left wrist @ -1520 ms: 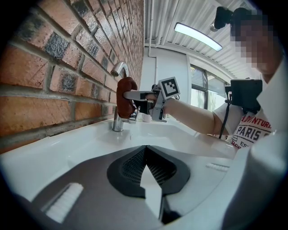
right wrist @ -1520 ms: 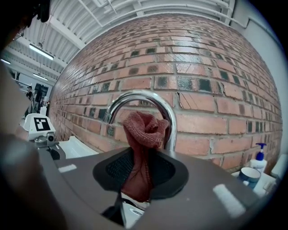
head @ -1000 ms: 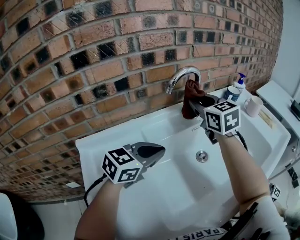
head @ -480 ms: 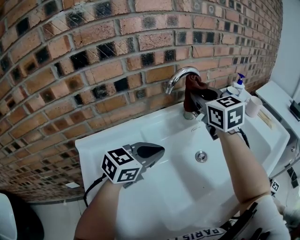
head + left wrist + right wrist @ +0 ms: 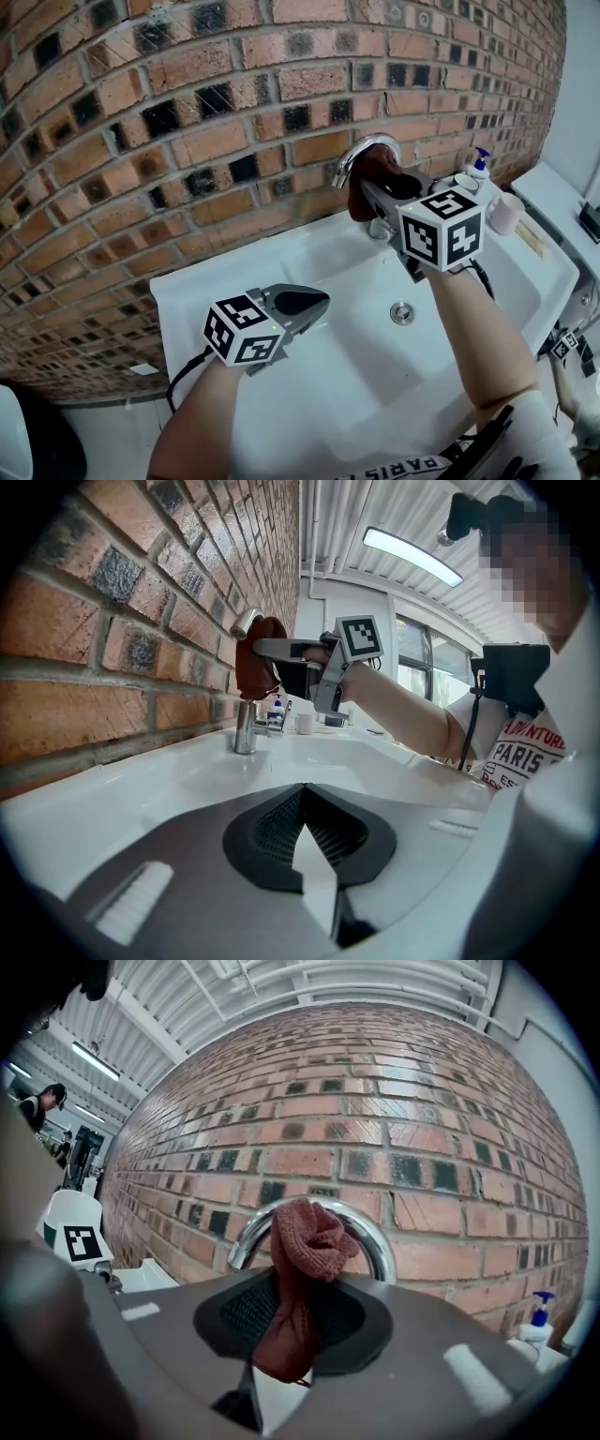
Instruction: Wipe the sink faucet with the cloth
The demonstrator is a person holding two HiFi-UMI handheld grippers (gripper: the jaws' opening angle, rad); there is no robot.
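Observation:
A curved chrome faucet (image 5: 373,144) rises at the back of the white sink (image 5: 309,375). My right gripper (image 5: 367,192) is shut on a dark red cloth (image 5: 369,180). The bunched cloth is pressed against the top of the faucet's arc (image 5: 380,1241), with its tail hanging down between the jaws (image 5: 286,1335). From the left gripper view, the cloth (image 5: 256,664) sits just under the spout end (image 5: 246,622). My left gripper (image 5: 302,302) rests low over the sink's left side, shut with nothing in it, its pads (image 5: 281,832) touching.
A brick wall (image 5: 187,112) stands right behind the faucet. A blue-topped soap bottle (image 5: 481,161) and a white cup (image 5: 507,212) stand on the sink's right ledge. The drain (image 5: 402,312) lies under my right forearm. A white counter (image 5: 562,202) lies at the far right.
My right gripper has carried the cloth left and slightly up along the faucet's arc toward the spout. The left gripper has stayed still.

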